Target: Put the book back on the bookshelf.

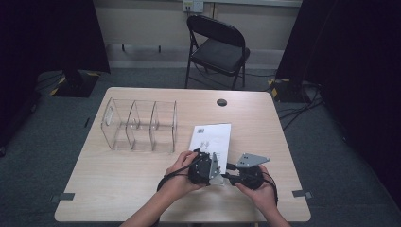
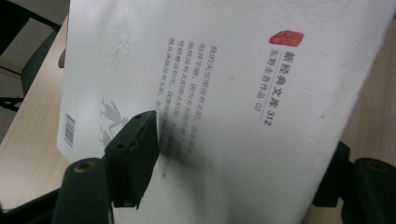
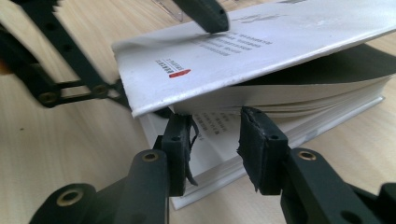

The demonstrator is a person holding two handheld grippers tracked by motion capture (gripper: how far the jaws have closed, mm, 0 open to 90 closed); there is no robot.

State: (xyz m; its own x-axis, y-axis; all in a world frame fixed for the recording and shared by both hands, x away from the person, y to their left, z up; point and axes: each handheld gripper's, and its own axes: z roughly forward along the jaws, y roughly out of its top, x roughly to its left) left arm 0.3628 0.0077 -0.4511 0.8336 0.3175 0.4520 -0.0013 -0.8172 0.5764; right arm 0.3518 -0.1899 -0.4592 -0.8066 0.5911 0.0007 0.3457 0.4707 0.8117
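Note:
A white paperback book [image 1: 210, 137] lies on the table near its front edge. Its cover [image 3: 261, 46] is lifted off the page block [image 3: 317, 98] at the near corner. My left gripper [image 2: 240, 140] straddles that raised cover: one finger [image 2: 135, 149] rests on the printed face, the other sits behind the cover's edge, and the jaws stand wide apart, so the gripper is open. My right gripper [image 3: 217, 135] is open at the book's near corner, just under the lifted cover, with the exposed page between its pads. In the high view both grippers [image 1: 222, 174] meet at the book's near edge.
A clear plastic organiser [image 1: 139, 125] with three compartments stands left of the book. A small black disc [image 1: 221, 102] sits near the table's far edge. A black folding chair [image 1: 217, 45] stands beyond the table. Tape marks sit at the front corners [image 1: 64, 196].

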